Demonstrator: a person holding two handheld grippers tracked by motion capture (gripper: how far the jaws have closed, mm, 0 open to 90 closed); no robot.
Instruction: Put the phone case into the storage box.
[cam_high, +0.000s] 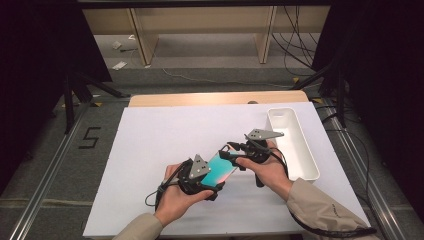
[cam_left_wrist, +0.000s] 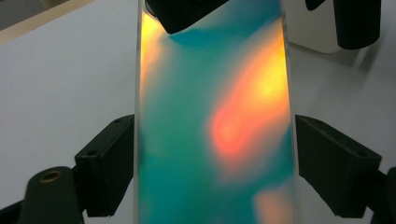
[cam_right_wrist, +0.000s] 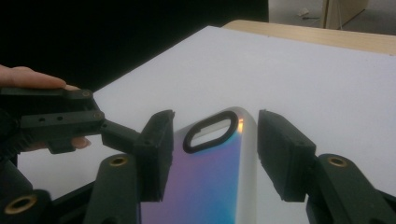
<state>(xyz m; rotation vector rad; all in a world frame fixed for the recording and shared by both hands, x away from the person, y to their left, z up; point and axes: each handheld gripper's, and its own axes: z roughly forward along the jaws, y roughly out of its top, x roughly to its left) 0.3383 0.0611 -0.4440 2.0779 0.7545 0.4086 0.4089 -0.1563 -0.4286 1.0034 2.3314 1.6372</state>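
Observation:
An iridescent teal and orange phone case hangs tilted above the white board between both hands. My left gripper is shut on its near end, with a pad pressed on each long edge. My right gripper straddles the far end, where the oval camera hole is. Its left pad sits at the case's edge, and a thin strip of white shows between the case and its right pad. The right gripper's jaw tips also show at the top of the left gripper view.
A long white tray lies on the right side of the white board. A wooden table edge runs behind the board. Cables trail on the floor at the back right. The left gripper's arm and a finger sit left in the right gripper view.

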